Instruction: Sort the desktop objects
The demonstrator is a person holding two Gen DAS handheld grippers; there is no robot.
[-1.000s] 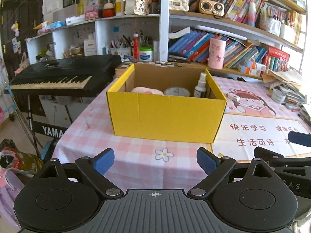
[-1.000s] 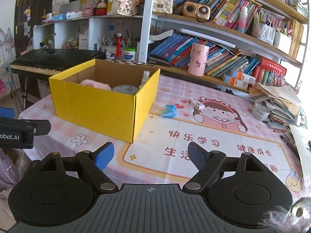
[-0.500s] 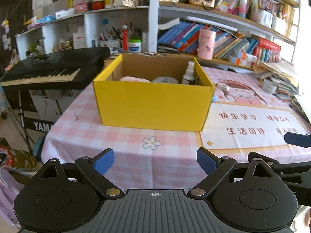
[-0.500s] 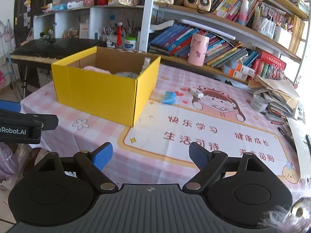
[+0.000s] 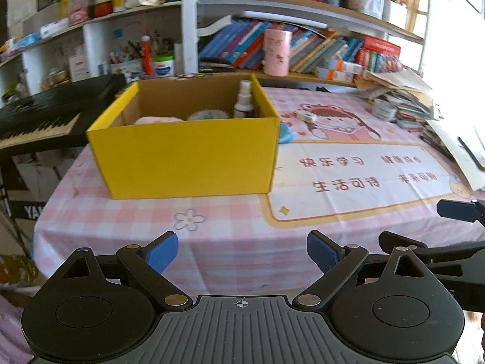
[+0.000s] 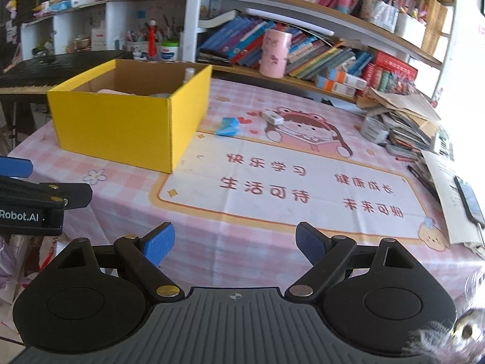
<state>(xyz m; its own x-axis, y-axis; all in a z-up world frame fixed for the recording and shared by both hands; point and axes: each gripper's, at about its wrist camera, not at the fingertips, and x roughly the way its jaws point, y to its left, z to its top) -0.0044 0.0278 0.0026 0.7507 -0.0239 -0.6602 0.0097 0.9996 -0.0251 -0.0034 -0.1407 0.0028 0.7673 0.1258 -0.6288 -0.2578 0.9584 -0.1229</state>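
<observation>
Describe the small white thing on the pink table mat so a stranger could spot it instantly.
Start at the yellow cardboard box on the checked tablecloth. Just right of it, on the cartoon mat, lies a crumpled blue packet. The small white oblong item sits beyond that, beside the cartoon girl's head, the only white piece there.

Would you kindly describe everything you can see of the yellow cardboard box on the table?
The yellow cardboard box is a rectangular, open-topped carton, bright yellow outside and plain brown inside. It sits upright on the pink checked tablecloth, at the left edge of the printed desk mat. Inside stand a white spray bottle at the right wall, beside a round pale item and something pink, both only partly visible. A small blue packet lies just right of it. Neither gripper touches it.
</observation>
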